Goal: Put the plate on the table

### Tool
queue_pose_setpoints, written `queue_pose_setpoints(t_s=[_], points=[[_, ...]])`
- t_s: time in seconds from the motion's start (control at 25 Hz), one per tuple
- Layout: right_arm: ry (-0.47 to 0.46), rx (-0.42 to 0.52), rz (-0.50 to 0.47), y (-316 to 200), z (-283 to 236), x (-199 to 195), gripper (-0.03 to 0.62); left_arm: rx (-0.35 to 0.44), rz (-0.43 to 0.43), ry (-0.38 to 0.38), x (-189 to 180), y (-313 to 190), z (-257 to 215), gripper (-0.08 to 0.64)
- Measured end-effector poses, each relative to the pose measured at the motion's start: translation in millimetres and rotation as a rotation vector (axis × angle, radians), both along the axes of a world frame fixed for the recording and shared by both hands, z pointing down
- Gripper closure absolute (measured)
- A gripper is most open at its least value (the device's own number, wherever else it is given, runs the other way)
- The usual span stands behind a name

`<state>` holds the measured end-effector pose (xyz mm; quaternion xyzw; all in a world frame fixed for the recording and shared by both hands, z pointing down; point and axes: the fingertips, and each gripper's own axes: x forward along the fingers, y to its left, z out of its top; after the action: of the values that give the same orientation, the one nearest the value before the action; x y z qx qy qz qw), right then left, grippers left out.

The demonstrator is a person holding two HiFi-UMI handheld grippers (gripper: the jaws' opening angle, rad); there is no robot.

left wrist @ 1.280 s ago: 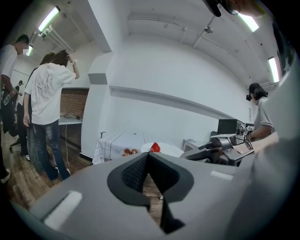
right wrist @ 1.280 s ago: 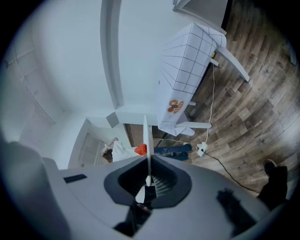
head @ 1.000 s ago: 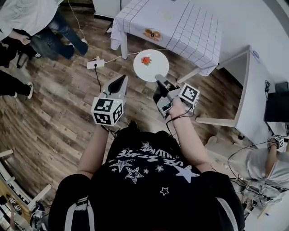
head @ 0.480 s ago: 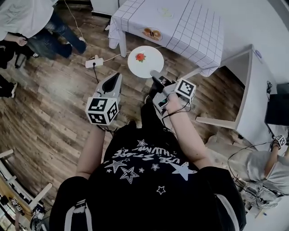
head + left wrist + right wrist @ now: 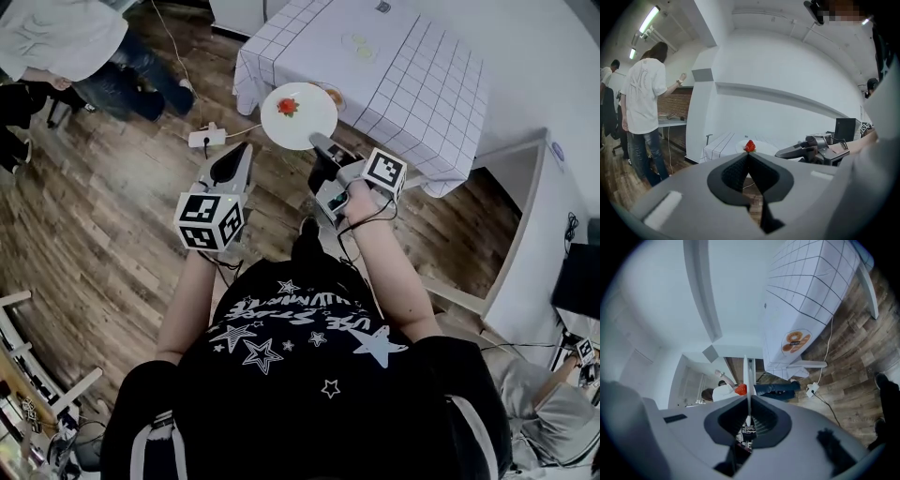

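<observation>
Wood-plank floor (image 5: pixel 103 234); white walls (image 5: pixel 787 70); ceiling tube light (image 5: pixel 648 19), far left; table (image 5: pixel 412 75) in grid-checked white cloth, far; white unit (image 5: pixel 525 234), right.

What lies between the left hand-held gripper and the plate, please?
Only wooden floor and a white cable, in the head view, below left hand-held gripper and plate.

Table (image 5: pixel 412 84), upper right in head view: white cloth with thin dark grid, hanging over the edges. On the cloth: orange-brown round item (image 5: pixel 794 341) near the front edge, pale yellowish patch (image 5: pixel 361 45) further in. Wood-plank floor (image 5: pixel 94 234): white power strip (image 5: pixel 208 139) with cable, near the table corner
</observation>
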<state>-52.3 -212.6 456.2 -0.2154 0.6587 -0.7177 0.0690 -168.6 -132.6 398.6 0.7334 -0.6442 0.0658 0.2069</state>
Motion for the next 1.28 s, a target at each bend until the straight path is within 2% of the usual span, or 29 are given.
queue_pose_setpoints(t_s=[0.16, 0.36, 0.64, 0.8, 1.08, 1.2, 1.28], points=[[-0.040, 0.011, 0.017, -43, 10, 7, 0.568, 0.002, 0.004, -0.012, 5, -38, 7, 0.551], [-0.047, -0.011, 0.022, -77, 23, 13, 0.568, -0.009, 0.012, -0.026, 14, -70, 15, 0.551], [-0.061, -0.023, -0.042, -96, 33, 7, 0.569, -0.024, -0.033, -0.038, 12, -84, 21, 0.551], [-0.085, 0.019, -0.073, -102, 42, -2, 0.568, -0.004, -0.042, -0.059, 11, -93, 30, 0.551], [-0.057, 0.018, -0.059, -129, 39, -19, 0.568, -0.019, -0.025, -0.040, -14, -128, 30, 0.551], [-0.026, 0.003, -0.033, -131, 57, -28, 0.568, -0.028, 0.002, -0.025, -29, -139, 45, 0.551], [-0.032, 0.030, -0.027, -121, 67, -43, 0.568, -0.005, 0.008, -0.033, -45, -132, 55, 0.551]])
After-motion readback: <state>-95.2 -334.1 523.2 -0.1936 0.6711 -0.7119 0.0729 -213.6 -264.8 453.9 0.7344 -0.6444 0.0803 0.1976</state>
